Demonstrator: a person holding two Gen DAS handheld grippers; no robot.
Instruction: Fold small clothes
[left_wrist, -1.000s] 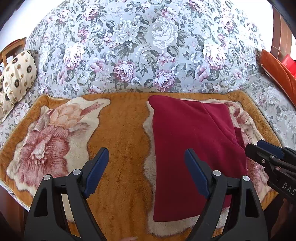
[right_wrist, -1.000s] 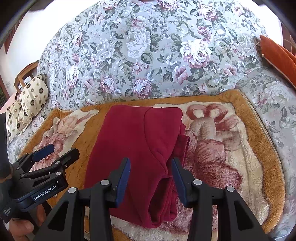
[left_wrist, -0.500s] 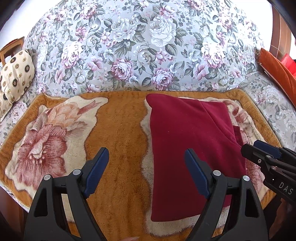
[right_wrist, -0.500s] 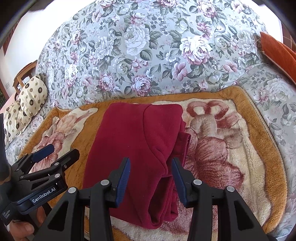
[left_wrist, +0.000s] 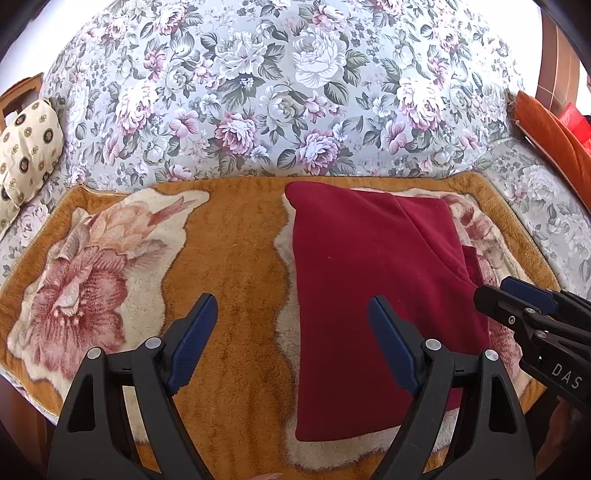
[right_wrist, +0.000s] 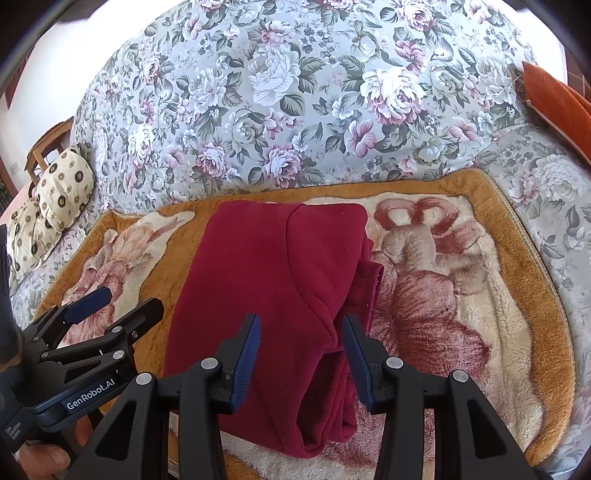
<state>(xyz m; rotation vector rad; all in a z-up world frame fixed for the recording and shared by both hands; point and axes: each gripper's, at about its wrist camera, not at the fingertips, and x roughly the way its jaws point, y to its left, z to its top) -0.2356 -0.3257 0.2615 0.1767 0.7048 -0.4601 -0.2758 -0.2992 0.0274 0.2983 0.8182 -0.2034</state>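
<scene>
I see the floral grey sofa (left_wrist: 295, 92) unchanged; the plush orange rose-print blanket (left_wrist: 229, 258) carries the folded dark-red fleece garment (left_wrist: 369, 295), unmoved. My left gripper (left_wrist: 291, 339) stays agape, my right gripper (right_wrist: 301, 350) stays parted, both empty.

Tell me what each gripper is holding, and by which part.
Nothing is held. The left gripper and the right gripper are both open above the red garment, which lies folded on the blanket.
</scene>
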